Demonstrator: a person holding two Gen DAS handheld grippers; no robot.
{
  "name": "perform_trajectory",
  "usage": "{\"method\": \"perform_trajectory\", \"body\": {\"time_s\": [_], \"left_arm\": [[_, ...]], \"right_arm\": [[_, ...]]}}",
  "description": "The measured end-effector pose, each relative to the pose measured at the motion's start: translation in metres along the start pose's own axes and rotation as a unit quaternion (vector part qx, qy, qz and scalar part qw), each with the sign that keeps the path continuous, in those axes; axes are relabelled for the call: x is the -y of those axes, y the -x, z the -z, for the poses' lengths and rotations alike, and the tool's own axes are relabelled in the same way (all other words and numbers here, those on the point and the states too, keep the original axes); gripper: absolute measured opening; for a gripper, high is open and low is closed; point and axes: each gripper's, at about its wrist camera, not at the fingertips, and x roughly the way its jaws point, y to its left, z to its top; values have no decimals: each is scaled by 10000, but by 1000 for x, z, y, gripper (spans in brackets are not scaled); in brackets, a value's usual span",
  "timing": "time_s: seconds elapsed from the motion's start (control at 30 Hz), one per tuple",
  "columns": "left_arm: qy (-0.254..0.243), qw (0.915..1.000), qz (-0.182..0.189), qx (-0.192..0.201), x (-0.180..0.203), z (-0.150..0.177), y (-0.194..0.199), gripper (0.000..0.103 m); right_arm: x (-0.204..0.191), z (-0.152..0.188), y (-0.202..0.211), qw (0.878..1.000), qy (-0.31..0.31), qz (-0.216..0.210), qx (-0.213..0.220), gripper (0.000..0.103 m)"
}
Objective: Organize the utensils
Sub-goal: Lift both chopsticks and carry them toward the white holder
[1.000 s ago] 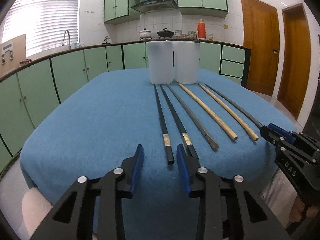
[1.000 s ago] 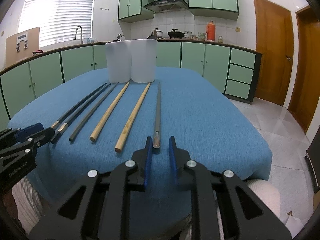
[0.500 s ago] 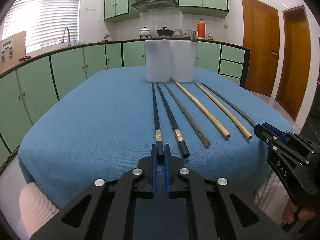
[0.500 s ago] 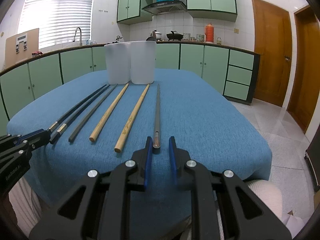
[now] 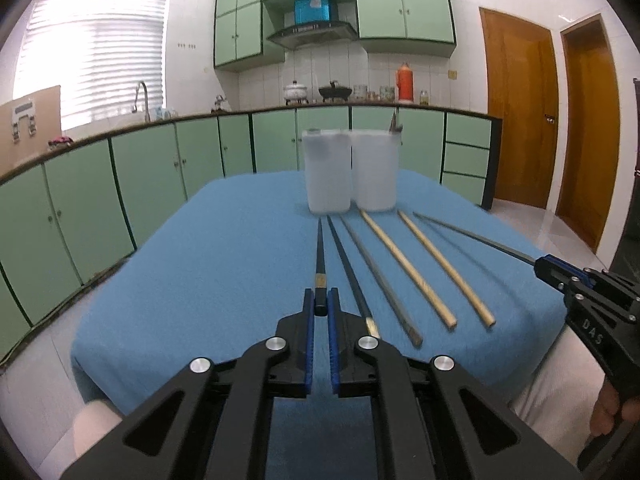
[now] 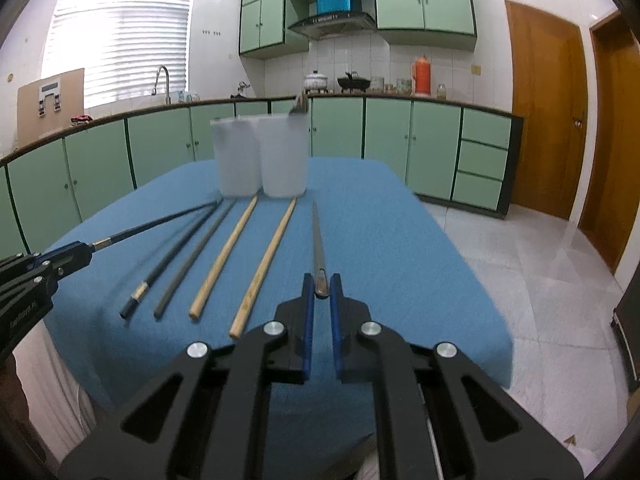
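Note:
Several chopsticks lie on the blue cloth table (image 5: 224, 248). My left gripper (image 5: 321, 305) is shut on the near end of a black chopstick with a gold band (image 5: 319, 252), lifted off the cloth; it shows in the right wrist view too (image 6: 160, 222). My right gripper (image 6: 321, 289) is shut on the near end of a grey metal chopstick (image 6: 318, 240), also raised. A second black chopstick (image 5: 352, 276), a grey one (image 5: 380, 284) and two wooden ones (image 5: 404, 266) (image 5: 444, 268) stay flat. Two translucent white cups (image 5: 327, 172) (image 5: 375, 170) stand at the far end.
Green kitchen cabinets (image 5: 120, 184) and a counter with pots (image 5: 296, 92) ring the table. Wooden doors (image 5: 520, 128) stand at the right. The right cup holds a utensil whose tip sticks out (image 6: 299, 106). Tiled floor (image 6: 520, 272) lies right of the table.
Both grippers have lifted with their chopsticks, raising the near ends off the cloth. A second ago the left gripper was open; it then shut on the black chopstick.

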Motion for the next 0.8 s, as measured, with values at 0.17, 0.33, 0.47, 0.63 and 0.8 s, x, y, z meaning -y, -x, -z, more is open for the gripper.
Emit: {"method": "perform_trajectory", "body": {"time_s": [0.17,0.33,0.47,0.63,0.8], "left_arm": [[-43,9993,5,367,-2,-22,18,6],[-85,9971,104,747,-6,-52,33,6],[-46,9957,274,886,-10,-76,35,6],[-32,9947,442,923,-18,-108,29,6],[-80,9945,533,901,-27,-138,21,6]], "right_arm": [[9,-25,16,9996,-37,-60,282,7],[18,-56,28,9983,-75,-188,539,6],[27,-84,29,9976,-140,-344,582,6],[37,-121,22,9975,-162,-472,495,6],[40,-156,8,9975,-87,-635,300,6]]}}
